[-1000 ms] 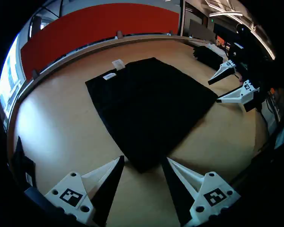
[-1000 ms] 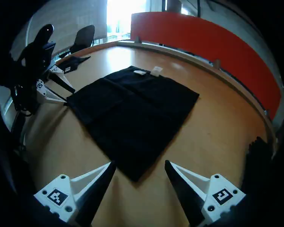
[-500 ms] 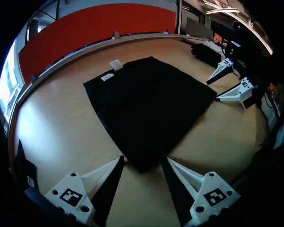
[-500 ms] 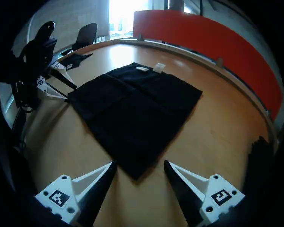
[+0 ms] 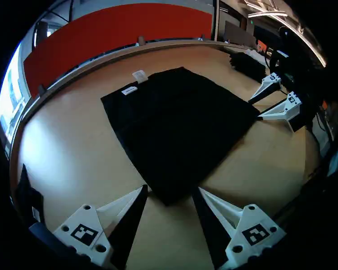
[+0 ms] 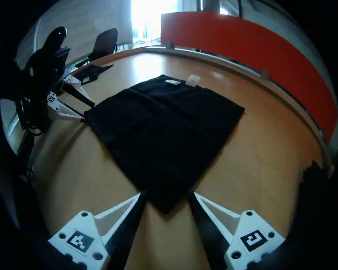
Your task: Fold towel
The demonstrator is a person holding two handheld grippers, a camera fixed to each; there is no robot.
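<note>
Closest to me, my left gripper (image 5: 169, 189) is spread wide. Its two fingers stand either side of one corner of the single black towel (image 5: 178, 126) and pinch nothing. My right gripper (image 6: 167, 194) is spread too, straddling another corner of that towel without pressing on it. The towel lies flat, near the middle of the one wooden table (image 5: 70, 148). I count two white tags (image 5: 139, 75) side by side at its far edge. Farther along the table sits one dark heap (image 5: 248, 65), well apart from the towel. Behind the table's far rim runs one red partition (image 5: 124, 27). In the right gripper view one black chair (image 6: 103, 42) stands past the table.
</note>
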